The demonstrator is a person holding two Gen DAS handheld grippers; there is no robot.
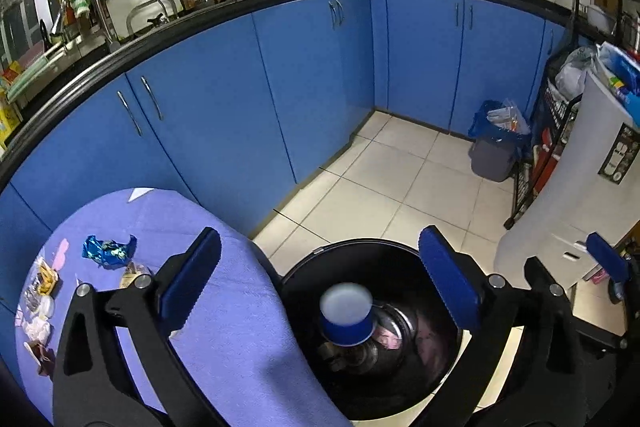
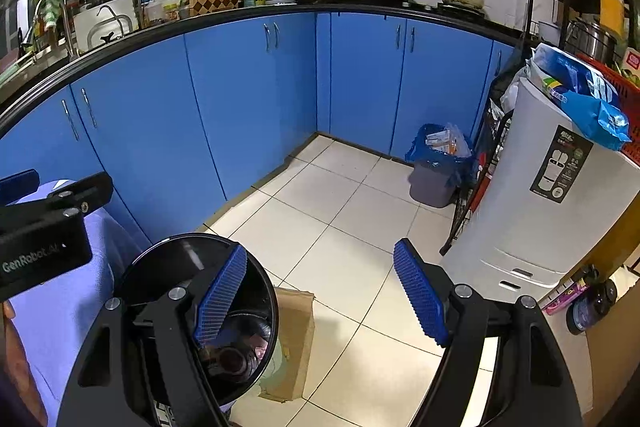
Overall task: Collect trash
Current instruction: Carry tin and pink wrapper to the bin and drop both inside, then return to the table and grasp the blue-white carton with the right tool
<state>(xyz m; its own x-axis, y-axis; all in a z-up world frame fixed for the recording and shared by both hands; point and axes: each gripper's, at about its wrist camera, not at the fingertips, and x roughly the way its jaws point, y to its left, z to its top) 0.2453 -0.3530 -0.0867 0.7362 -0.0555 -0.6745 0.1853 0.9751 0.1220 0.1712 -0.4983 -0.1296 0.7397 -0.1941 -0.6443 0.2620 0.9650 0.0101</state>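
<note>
My left gripper (image 1: 320, 233) stands wide open over a black round bin (image 1: 304, 267) on the floor. A blue paper cup (image 1: 347, 313), blurred, hangs in the bin's mouth between the fingers, and neither pad touches it. Other waste lies dark at the bin's bottom. To the left, a table under a purple cloth (image 1: 224, 327) carries a crumpled blue wrapper (image 1: 108, 251) and several small scraps (image 1: 40, 299). My right gripper (image 2: 320, 249) is open with nothing in it, over the floor tiles just right of the black bin (image 2: 168, 259).
Blue cabinets (image 1: 304, 75) run along the back and left. A grey bin with a blue liner (image 1: 494, 147) stands in the far corner beside a wire rack and a white appliance (image 1: 560, 187). A flattened cardboard piece (image 2: 294, 339) lies beside the black bin.
</note>
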